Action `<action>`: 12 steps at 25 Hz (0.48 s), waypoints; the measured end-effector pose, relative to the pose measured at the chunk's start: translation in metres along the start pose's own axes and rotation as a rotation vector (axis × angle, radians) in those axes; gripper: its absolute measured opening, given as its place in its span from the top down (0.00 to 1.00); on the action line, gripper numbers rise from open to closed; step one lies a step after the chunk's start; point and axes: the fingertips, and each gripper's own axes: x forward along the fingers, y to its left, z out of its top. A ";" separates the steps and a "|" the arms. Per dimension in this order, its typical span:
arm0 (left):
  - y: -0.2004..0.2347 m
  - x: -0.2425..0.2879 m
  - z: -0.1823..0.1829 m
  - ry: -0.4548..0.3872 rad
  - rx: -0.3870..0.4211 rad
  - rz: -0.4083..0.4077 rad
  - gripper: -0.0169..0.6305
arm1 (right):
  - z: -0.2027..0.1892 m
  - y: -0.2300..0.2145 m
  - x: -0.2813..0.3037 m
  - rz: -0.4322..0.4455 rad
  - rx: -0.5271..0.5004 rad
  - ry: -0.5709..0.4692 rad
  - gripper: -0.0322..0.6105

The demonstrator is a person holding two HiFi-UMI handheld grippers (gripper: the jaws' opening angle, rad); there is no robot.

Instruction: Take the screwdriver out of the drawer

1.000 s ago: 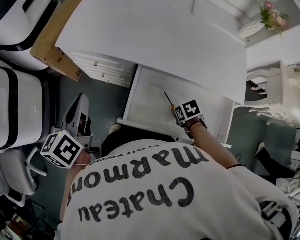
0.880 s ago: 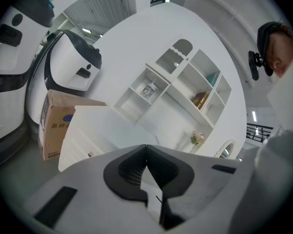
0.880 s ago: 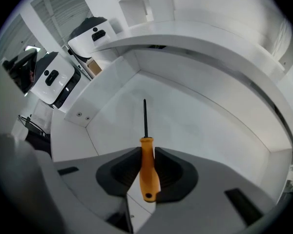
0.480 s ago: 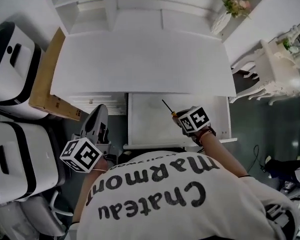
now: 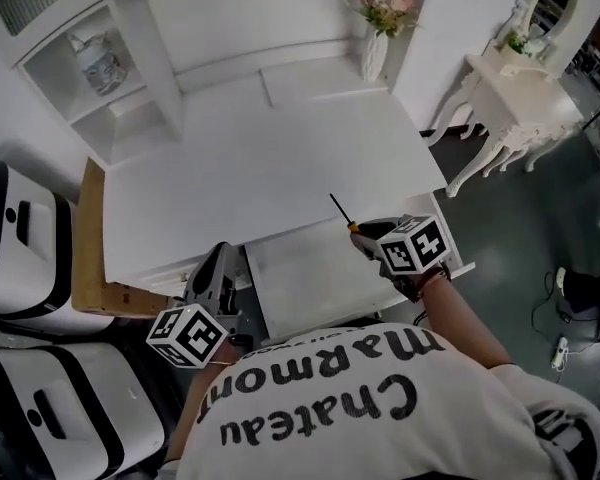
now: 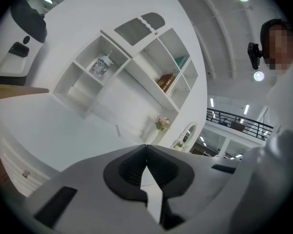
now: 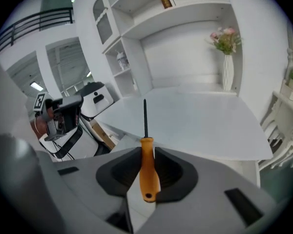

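In the head view my right gripper (image 5: 366, 240) is shut on the orange handle of a screwdriver (image 5: 342, 211). Its thin black shaft points up and left over the front edge of the white desk top (image 5: 270, 178). Just below, the white drawer (image 5: 310, 280) stands pulled out with its bare floor showing. The right gripper view has the screwdriver (image 7: 148, 172) upright between the pads of my right gripper (image 7: 147, 152), above the desk. At the drawer's left my left gripper (image 5: 218, 260) points up, and in its own view this left gripper (image 6: 146, 147) has its tips together around nothing.
A vase of flowers (image 5: 377, 43) stands at the desk's back right. A shelf unit (image 5: 100, 63) holding a bottle rises at back left. A white side table (image 5: 510, 78) is on the right, white-and-black machines (image 5: 20, 258) and a wooden panel (image 5: 90, 248) on the left.
The right gripper has lifted the screwdriver from inside the drawer to above the desk's front edge. The left gripper has moved right, close to the drawer's left side. The view has tilted up.
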 end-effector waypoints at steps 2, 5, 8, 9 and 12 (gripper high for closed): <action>-0.006 0.005 0.001 0.010 0.009 -0.025 0.94 | 0.018 0.004 -0.012 0.004 0.020 -0.088 0.80; -0.016 0.012 0.003 0.025 0.026 -0.057 0.94 | 0.043 0.010 -0.033 0.000 0.057 -0.217 0.80; -0.028 0.015 0.004 0.041 0.047 -0.090 0.94 | 0.069 0.014 -0.058 -0.008 0.106 -0.355 0.80; -0.031 0.015 0.005 0.044 0.053 -0.099 0.94 | 0.077 0.016 -0.067 -0.010 0.125 -0.404 0.80; -0.039 0.015 0.007 0.048 0.065 -0.120 0.94 | 0.100 0.021 -0.092 -0.015 0.158 -0.530 0.80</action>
